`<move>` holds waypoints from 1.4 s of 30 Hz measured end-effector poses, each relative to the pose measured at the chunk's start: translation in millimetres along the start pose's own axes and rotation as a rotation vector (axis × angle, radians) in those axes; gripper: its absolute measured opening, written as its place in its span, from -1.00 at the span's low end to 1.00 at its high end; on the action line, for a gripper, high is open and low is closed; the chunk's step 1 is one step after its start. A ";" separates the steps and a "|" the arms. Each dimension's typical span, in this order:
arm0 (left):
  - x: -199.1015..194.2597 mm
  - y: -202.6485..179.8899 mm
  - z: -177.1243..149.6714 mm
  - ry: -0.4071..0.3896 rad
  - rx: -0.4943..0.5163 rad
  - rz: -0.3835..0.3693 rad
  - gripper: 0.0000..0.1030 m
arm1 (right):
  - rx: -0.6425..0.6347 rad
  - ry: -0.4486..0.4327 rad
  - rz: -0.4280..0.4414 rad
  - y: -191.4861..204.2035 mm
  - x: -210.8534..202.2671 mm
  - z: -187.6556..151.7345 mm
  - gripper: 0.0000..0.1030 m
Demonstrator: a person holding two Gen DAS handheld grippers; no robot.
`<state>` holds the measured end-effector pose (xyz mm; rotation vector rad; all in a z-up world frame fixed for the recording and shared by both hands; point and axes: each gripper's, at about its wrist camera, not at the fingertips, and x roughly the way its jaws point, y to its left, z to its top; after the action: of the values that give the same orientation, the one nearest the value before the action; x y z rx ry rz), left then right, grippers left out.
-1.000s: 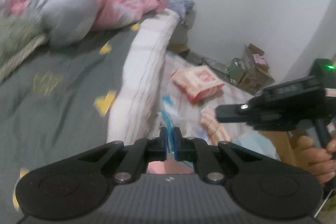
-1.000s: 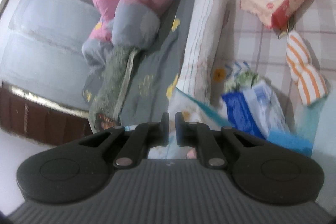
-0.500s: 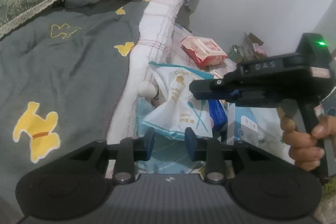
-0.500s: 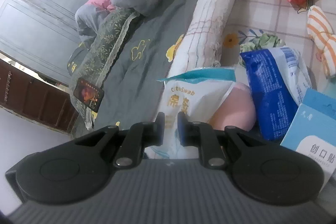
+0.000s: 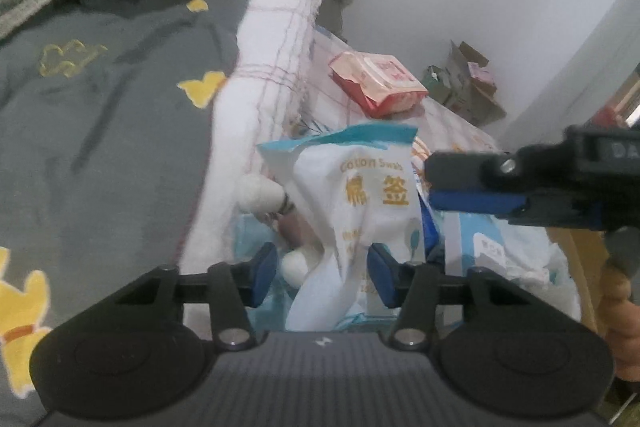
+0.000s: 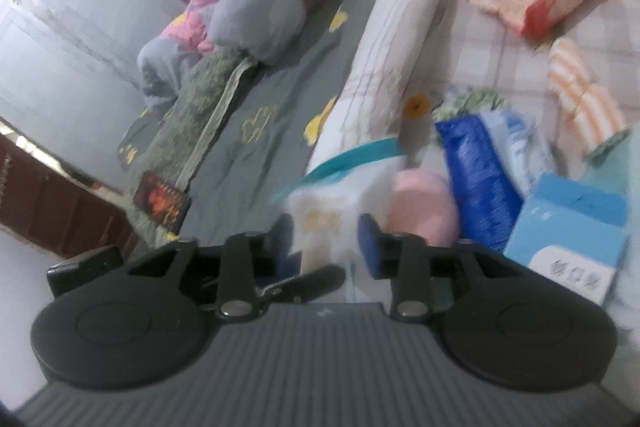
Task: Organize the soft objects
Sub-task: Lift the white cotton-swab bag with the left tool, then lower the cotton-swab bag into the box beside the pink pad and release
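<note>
While both tongs have just been opening, left gripper [image 5: 322, 275] straddles swab bag [image 5: 360, 211], right gripper [image 6: 326, 241] likewise, neither pinching; we judge bag light, crinkly, slippery; grip mid-body.

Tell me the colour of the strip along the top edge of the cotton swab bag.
Teal-blue, on the white cotton swab bag; clearest in the left wrist view.

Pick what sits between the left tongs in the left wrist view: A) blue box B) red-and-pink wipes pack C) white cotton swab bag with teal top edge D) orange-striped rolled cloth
C: the white cotton swab bag with teal top edge hangs down between the open pads of the left tongs, which have just been opening.
</note>
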<state>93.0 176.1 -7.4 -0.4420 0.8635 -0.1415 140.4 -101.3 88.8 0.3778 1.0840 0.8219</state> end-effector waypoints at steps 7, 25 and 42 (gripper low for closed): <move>9.4 -1.9 5.4 -0.008 -0.018 -0.028 -0.10 | 0.020 0.022 -0.015 -8.3 15.3 1.7 -0.06; -31.0 -38.7 6.1 -0.079 0.081 -0.036 -0.36 | 0.019 -0.007 0.057 -5.5 -9.4 -10.8 -0.54; -4.1 -251.1 29.5 -0.030 0.435 -0.232 -0.35 | 0.136 -0.354 0.023 -99.6 -213.2 -31.3 -0.53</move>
<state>126.8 -39.5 120.4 -0.1333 0.7249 -0.5241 106.0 -329.4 144.8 0.6261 0.8069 0.6722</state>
